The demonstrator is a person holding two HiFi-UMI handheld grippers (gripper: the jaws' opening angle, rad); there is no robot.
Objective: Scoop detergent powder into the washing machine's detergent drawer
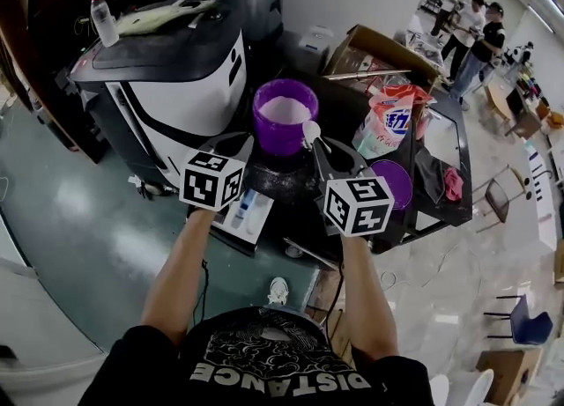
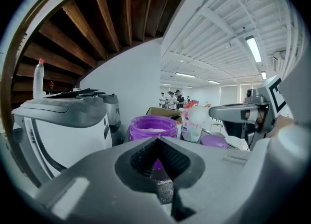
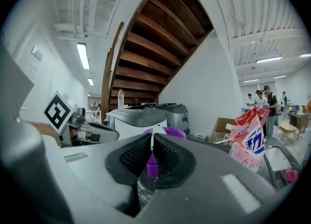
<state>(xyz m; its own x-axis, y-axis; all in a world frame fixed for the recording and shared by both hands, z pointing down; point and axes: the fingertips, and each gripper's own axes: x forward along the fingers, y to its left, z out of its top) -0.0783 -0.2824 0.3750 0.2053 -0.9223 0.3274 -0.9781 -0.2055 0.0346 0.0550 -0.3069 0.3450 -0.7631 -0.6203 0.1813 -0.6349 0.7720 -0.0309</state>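
Note:
A purple tub (image 1: pixel 284 115) of white detergent powder stands on a dark, powder-dusted surface beside the white washing machine (image 1: pixel 185 78). Below the tub, the machine's detergent drawer (image 1: pixel 247 210) is pulled out. My right gripper (image 1: pixel 319 145) is shut on the handle of a white scoop (image 1: pixel 310 131), whose bowl hovers at the tub's right rim. The scoop's handle (image 3: pixel 151 143) shows as a thin white strip between the pads, with the tub (image 3: pixel 170 131) behind. My left gripper (image 1: pixel 236 142) is shut and holds nothing, just left of the tub (image 2: pixel 153 127).
A red and white detergent bag (image 1: pixel 388 121) stands right of the tub, with the purple lid (image 1: pixel 393 180) in front of it. A cardboard box (image 1: pixel 374 52) lies behind. A plastic bottle (image 1: pixel 103 18) stands on the machine. Several people stand far back right.

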